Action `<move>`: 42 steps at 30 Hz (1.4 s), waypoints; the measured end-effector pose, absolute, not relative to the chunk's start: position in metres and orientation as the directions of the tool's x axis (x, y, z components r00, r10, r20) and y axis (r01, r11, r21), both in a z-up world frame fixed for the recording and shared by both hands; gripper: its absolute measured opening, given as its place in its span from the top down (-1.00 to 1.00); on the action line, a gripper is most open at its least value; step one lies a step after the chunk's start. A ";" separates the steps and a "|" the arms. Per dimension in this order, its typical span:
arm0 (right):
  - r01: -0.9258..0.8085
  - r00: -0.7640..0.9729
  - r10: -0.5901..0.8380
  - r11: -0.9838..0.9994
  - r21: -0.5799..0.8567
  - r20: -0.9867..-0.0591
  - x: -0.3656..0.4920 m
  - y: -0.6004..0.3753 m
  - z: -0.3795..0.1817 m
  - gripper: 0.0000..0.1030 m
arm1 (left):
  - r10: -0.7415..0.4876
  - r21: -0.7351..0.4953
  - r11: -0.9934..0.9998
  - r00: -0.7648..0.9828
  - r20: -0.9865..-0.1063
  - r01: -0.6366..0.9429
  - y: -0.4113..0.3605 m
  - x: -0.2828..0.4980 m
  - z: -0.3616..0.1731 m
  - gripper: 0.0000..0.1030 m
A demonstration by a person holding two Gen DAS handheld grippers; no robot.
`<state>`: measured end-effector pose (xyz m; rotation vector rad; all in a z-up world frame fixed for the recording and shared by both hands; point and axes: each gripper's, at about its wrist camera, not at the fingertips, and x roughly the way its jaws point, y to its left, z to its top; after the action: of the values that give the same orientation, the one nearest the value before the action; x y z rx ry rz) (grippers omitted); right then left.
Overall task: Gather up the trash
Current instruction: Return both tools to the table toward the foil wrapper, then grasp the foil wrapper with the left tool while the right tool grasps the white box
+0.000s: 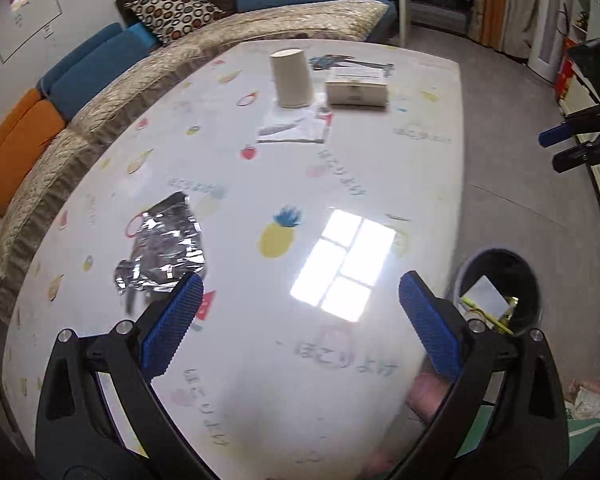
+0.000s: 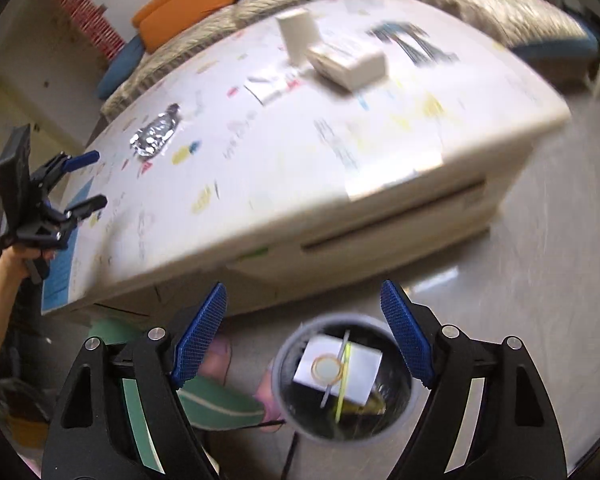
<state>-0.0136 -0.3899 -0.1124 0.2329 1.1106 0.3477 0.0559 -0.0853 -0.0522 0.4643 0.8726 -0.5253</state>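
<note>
Right claw (image 2: 302, 334) agape above bin (image 2: 344, 378); left claw (image 1: 300, 316) agape over table (image 1: 380, 160).

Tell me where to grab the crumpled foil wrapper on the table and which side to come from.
Take the foil wrapper by its raised crumpled fold at the near end, closest to the left gripper. It lies nearly flat, so I would come from above with the open jaws astride that ridge; a side approach would likely just push it along the glossy table.
</note>
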 end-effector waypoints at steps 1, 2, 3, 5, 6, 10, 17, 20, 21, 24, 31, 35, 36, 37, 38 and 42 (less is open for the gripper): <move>-0.173 0.401 0.385 0.923 0.345 -0.831 -0.004 -0.386 -0.107 -0.54 | -0.222 0.176 0.795 0.547 -0.807 0.581 -0.077 0.064 -0.054 -0.87; -0.188 0.404 0.384 0.923 0.335 -0.830 0.007 -0.381 -0.102 -0.54 | -0.208 0.179 0.809 0.558 -0.803 0.559 -0.066 0.073 -0.053 -0.87; -0.203 0.409 0.384 0.923 0.328 -0.828 0.017 -0.379 -0.098 -0.54 | -0.197 0.177 0.823 0.563 -0.802 0.539 -0.058 0.083 -0.054 -0.87; -0.236 0.413 0.379 0.923 0.304 -0.828 0.035 -0.371 -0.091 -0.63 | -0.179 0.171 0.846 0.572 -0.801 0.504 -0.039 0.105 -0.053 -0.87; -0.255 0.420 0.367 0.926 0.280 -0.830 0.046 -0.368 -0.088 -0.72 | -0.167 0.171 0.856 0.574 -0.802 0.488 -0.031 0.114 -0.054 -0.87; -0.329 0.451 0.325 0.926 0.183 -0.831 0.086 -0.352 -0.079 -0.73 | -0.122 0.174 0.885 0.576 -0.809 0.432 -0.009 0.149 -0.067 -0.87; -0.452 0.490 0.170 0.888 -0.082 -0.855 0.148 -0.327 -0.091 -0.73 | -0.172 0.047 0.922 0.514 -0.840 0.385 0.008 0.195 -0.104 -0.87; -0.460 0.485 0.134 0.879 -0.122 -0.864 0.169 -0.325 -0.102 -0.73 | -0.166 0.055 0.914 0.492 -0.855 0.403 0.000 0.208 -0.120 -0.87; -0.461 0.489 0.128 0.878 -0.131 -0.863 0.174 -0.325 -0.104 -0.73 | -0.171 0.051 0.910 0.484 -0.858 0.411 -0.003 0.211 -0.125 -0.87; -0.448 0.515 0.111 0.881 -0.156 -0.850 0.190 -0.330 -0.108 -0.73 | -0.181 0.059 0.895 0.480 -0.858 0.443 -0.015 0.216 -0.129 -0.85; -0.430 0.448 0.160 0.901 -0.055 -0.880 0.222 -0.342 -0.119 -0.74 | -0.220 0.054 0.858 0.461 -0.860 0.511 -0.038 0.221 -0.131 -0.38; -0.412 0.465 0.126 0.907 -0.087 -0.876 0.238 -0.344 -0.122 -0.74 | -0.258 0.017 0.845 0.435 -0.863 0.535 -0.044 0.224 -0.130 -0.14; -0.407 0.462 0.125 0.909 -0.085 -0.878 0.241 -0.345 -0.125 -0.74 | -0.262 0.015 0.842 0.433 -0.862 0.540 -0.045 0.224 -0.129 -0.10; -0.402 0.457 0.126 0.912 -0.079 -0.880 0.245 -0.346 -0.128 -0.74 | -0.267 0.011 0.839 0.429 -0.863 0.544 -0.046 0.224 -0.129 -0.08; -0.403 0.453 0.134 0.913 -0.068 -0.881 0.248 -0.348 -0.132 -0.74 | -0.277 0.005 0.832 0.424 -0.862 0.554 -0.048 0.224 -0.128 0.04; -0.384 0.454 0.103 0.919 -0.090 -0.885 0.257 -0.350 -0.144 -0.74 | -0.295 0.000 0.819 0.420 -0.858 0.574 -0.053 0.223 -0.125 0.60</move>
<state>0.2571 -0.3505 -0.1439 -0.2958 1.0607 0.3060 0.2225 -0.0533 -0.1253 0.3148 0.9982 -0.5563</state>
